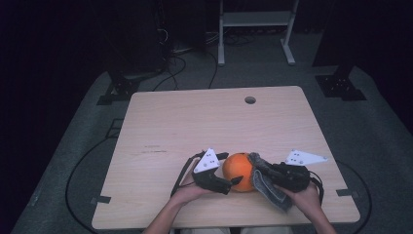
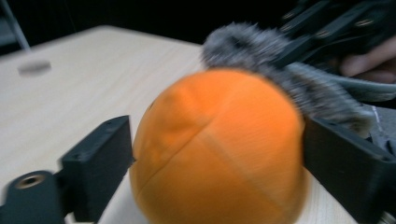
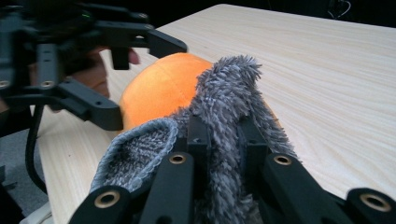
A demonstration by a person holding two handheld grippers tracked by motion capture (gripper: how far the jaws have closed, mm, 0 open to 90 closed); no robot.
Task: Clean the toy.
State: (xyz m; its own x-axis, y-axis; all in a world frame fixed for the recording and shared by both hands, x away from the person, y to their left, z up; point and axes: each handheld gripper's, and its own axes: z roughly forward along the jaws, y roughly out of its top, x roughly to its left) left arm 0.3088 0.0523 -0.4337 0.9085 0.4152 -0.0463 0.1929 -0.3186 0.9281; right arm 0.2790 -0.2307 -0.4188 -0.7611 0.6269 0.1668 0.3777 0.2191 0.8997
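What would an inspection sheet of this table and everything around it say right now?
Surface: pale wood table with a round hole near the far edge.
Job's things: orange ball on the table; grey fuzzy cloth against its right side.
Clutter: nothing seen.
Grippers: left gripper has its fingers on either side of the ball; whether they press is unclear. Right gripper is shut on the cloth.
Cables: black cable loops on the floor at left; more lie behind the table.
Surroundings: grey floor, white frame beyond, dark room.
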